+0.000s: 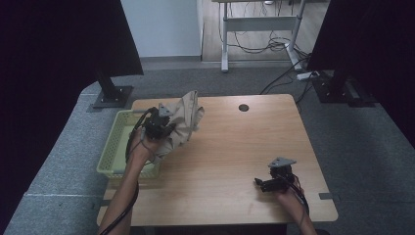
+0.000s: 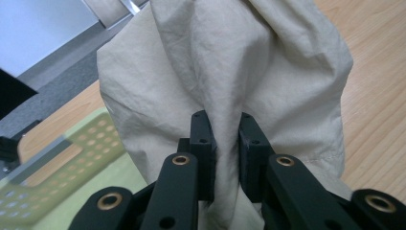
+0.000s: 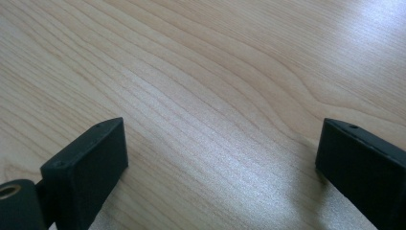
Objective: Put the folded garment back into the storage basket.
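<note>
A beige cloth (image 1: 185, 122) hangs bunched above the left side of the wooden table (image 1: 235, 156), partly over a pale green basket (image 1: 113, 147). My left gripper (image 1: 164, 128) is shut on a fold of it; in the left gripper view the cloth (image 2: 225, 72) drapes over both black jaws, pinched between them at my left gripper (image 2: 226, 143). My right gripper (image 1: 259, 183) rests low near the table's front right, pointing left. In the right gripper view my right gripper (image 3: 220, 153) stands open, with bare wood between its pads.
The perforated green basket (image 2: 62, 158) sits at the table's left edge. A round cable hole (image 1: 243, 107) lies near the back edge. Black monitor stands (image 1: 111, 93) flank the table on grey carpet. A white desk frame (image 1: 262, 24) and cables stand behind.
</note>
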The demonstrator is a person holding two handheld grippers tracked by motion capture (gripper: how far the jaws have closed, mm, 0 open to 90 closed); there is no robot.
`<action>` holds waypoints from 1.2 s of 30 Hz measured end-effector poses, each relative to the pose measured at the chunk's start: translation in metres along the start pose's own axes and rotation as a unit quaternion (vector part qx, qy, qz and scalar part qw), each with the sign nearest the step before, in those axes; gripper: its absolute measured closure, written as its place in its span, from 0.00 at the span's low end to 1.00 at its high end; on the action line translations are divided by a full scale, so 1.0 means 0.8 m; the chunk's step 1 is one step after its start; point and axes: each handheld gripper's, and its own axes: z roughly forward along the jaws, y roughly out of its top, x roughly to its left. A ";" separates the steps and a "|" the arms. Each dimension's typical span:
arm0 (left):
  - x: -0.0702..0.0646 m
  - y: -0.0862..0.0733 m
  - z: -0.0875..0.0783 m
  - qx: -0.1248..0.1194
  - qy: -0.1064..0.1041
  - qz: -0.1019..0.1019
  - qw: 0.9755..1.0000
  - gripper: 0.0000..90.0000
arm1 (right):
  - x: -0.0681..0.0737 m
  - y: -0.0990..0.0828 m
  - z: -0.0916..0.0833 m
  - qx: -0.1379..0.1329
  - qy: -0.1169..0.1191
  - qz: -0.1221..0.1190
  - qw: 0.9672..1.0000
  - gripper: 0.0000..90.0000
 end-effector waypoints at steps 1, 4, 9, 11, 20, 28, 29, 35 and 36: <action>0.000 0.000 0.000 0.000 0.000 0.000 1.000 0.88 | 0.000 0.000 0.000 0.000 0.000 0.000 1.000 0.04; 0.009 -0.010 -0.005 0.005 0.009 0.006 1.000 0.88 | 0.000 0.000 0.000 0.000 0.000 0.000 1.000 0.04; 0.026 -0.028 -0.009 0.015 0.026 -0.001 1.000 0.88 | 0.000 0.000 0.000 0.000 -0.001 0.001 1.000 0.04; 0.026 -0.028 -0.009 0.015 0.026 -0.001 1.000 0.88 | 0.000 0.000 0.000 0.000 -0.001 0.001 1.000 0.04; 0.054 -0.066 -0.012 0.032 0.046 -0.016 0.998 0.88 | 0.001 0.001 0.001 0.001 -0.003 0.004 1.000 0.04; 0.074 -0.097 0.007 0.064 0.053 -0.036 0.996 0.88 | 0.001 0.001 0.001 0.001 -0.004 0.004 1.000 0.04; 0.076 -0.101 0.010 0.067 0.053 -0.039 0.996 0.88 | 0.001 0.001 0.001 0.001 -0.004 0.004 1.000 0.04; 0.090 -0.122 0.021 0.089 0.052 -0.056 0.993 0.87 | 0.001 0.001 0.000 0.001 -0.005 0.005 1.000 0.04; 0.092 -0.125 0.024 0.095 0.055 -0.056 0.992 0.87 | 0.001 0.001 0.000 0.001 -0.005 0.005 1.000 0.04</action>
